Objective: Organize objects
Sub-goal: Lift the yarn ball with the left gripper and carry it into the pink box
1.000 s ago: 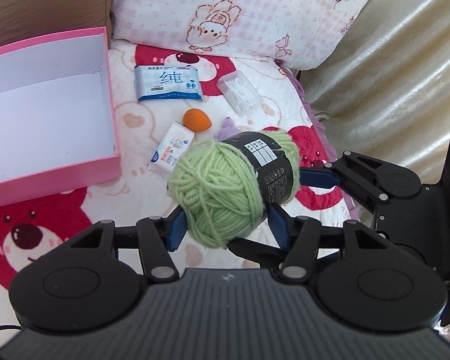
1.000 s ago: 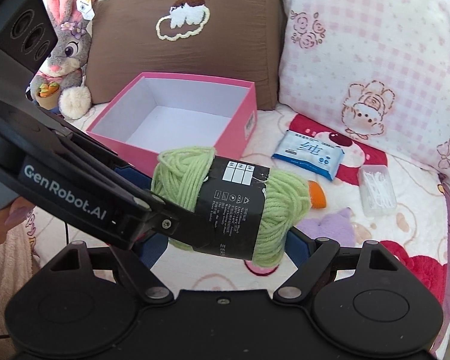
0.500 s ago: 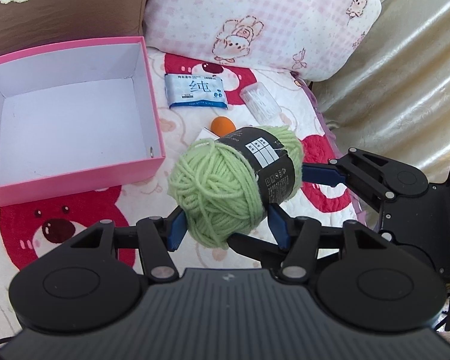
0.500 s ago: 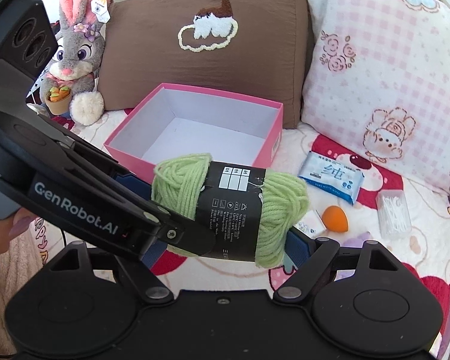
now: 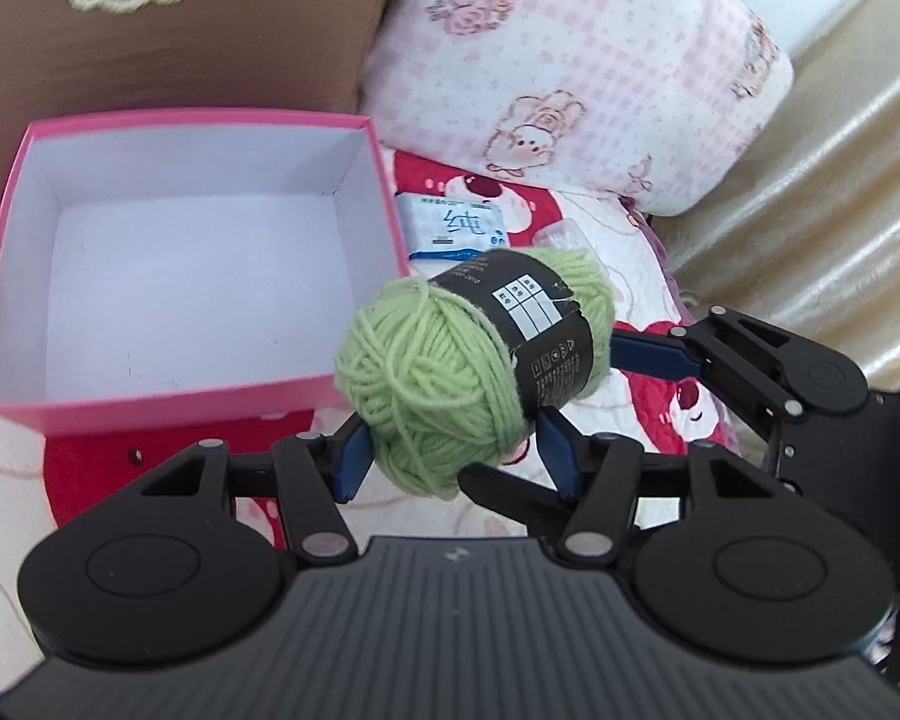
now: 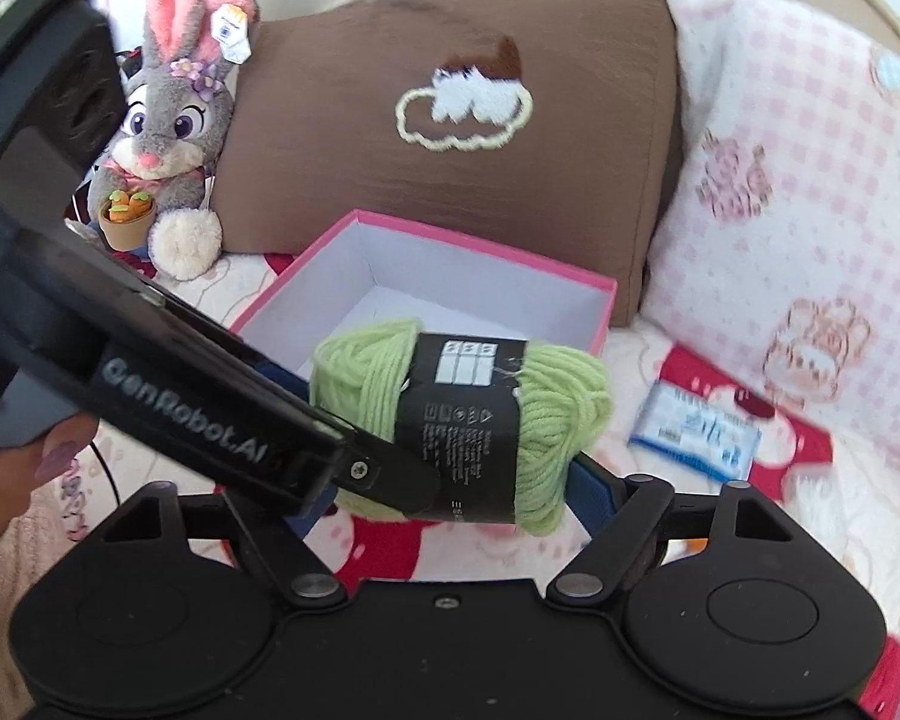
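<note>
— What is under all the things?
— A bed cover (image 5: 594,252) with red bears.
— What sits on it?
— A pink box (image 5: 198,402), a blue pack of wipes (image 6: 693,429), a toy bunny (image 6: 168,138), and two pillows.

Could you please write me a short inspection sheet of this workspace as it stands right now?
Surface: quilted bedspread with red bear prints.
Job's things: green yarn ball with a black label, held in the air near the pink box, which is open and holds nothing visible.
Clutter: blue wipes packet lying on the spread; clear plastic case partly hidden behind the yarn.
Grippers: left gripper and right gripper both clamp the yarn.
Cables: thin dark cable at the left of the right wrist view.
Surroundings: brown pillow, pink checked pillow, bunny plush.
</note>
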The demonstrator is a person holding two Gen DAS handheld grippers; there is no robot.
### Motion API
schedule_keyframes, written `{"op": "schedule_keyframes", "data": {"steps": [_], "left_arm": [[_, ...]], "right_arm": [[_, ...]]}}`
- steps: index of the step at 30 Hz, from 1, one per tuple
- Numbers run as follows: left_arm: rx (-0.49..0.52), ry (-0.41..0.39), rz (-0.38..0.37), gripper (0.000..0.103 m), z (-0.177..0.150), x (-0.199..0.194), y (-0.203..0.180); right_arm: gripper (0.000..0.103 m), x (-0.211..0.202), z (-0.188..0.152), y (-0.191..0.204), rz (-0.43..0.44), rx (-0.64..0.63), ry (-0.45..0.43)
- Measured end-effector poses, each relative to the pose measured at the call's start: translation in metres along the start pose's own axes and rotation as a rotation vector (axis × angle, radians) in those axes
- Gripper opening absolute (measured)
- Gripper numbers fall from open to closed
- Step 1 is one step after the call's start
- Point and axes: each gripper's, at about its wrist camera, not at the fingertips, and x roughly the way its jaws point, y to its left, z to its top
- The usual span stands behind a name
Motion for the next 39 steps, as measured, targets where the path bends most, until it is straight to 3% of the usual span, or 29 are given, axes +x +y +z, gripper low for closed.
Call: {"op": "schedule_keyframes", "data": {"steps": [5,14,23,30,39], "left_arm": [[-0.021,-0.042,0.017,0.057,0.005,-0.008,0.022],[-0.074,-0.082,0.098,0.057,0.023,-0.006,0.068],[-0.145,-0.076,0.162,0.057,0.045,0.020,0.131],[-0.238,-0.067,0.202,0.058,0.054,0.053,0.174],[-0.216,-0.121,0.245,0.055,0.067,0.076,0.189]], "right_arm": [[0.082,0.014,0.015,0.004,0.025,-0.036,-0.037],[0.081,0.062,0.047,0.021,0.065,-0.055,-0.027],[0.081,0.138,0.072,0.028,0.109,-0.025,0.040],[0.078,0.200,0.087,0.025,0.141,0.012,0.182],[0.066,0.234,0.086,0.004,0.156,0.096,0.226]]}}
